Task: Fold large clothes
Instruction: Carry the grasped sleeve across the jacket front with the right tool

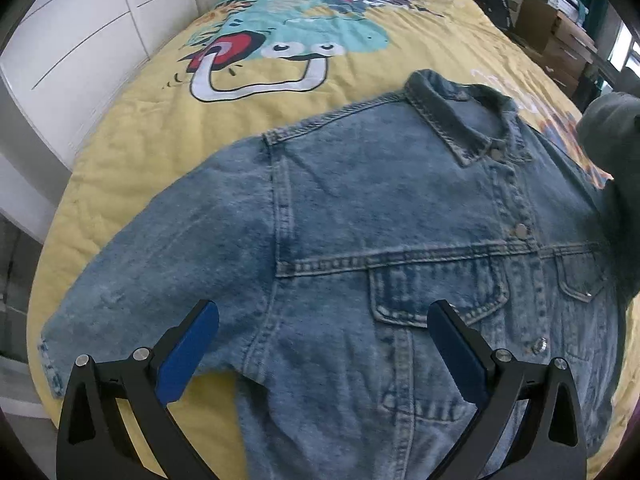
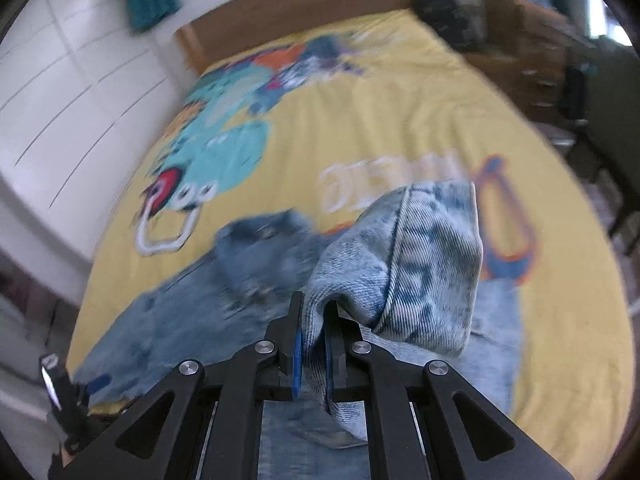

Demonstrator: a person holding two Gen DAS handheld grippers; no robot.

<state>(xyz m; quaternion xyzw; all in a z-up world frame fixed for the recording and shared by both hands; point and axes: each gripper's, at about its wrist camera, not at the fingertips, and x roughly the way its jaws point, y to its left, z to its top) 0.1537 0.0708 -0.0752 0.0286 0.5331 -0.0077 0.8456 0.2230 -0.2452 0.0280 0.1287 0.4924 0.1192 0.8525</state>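
Left gripper (image 1: 324, 344) hangs wide open over the denim jacket (image 1: 380, 216) on the yellow bedspread (image 1: 132, 136); right gripper (image 2: 314, 320) is clamped on a lifted sleeve (image 2: 416, 264).

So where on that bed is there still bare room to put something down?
Bare yellow bedspread lies between the denim jacket and the white wall, and beyond its collar toward the headboard. The near half is crowded by the jacket, whose sleeve the right gripper holds.

Right gripper (image 2: 314, 320) clamped on a raised fold of the denim jacket (image 2: 404, 264), pale inner side and seam facing the camera, rest of the jacket blurred on the yellow cartoon-print bedspread (image 2: 380, 112), wooden headboard (image 2: 304, 4) behind
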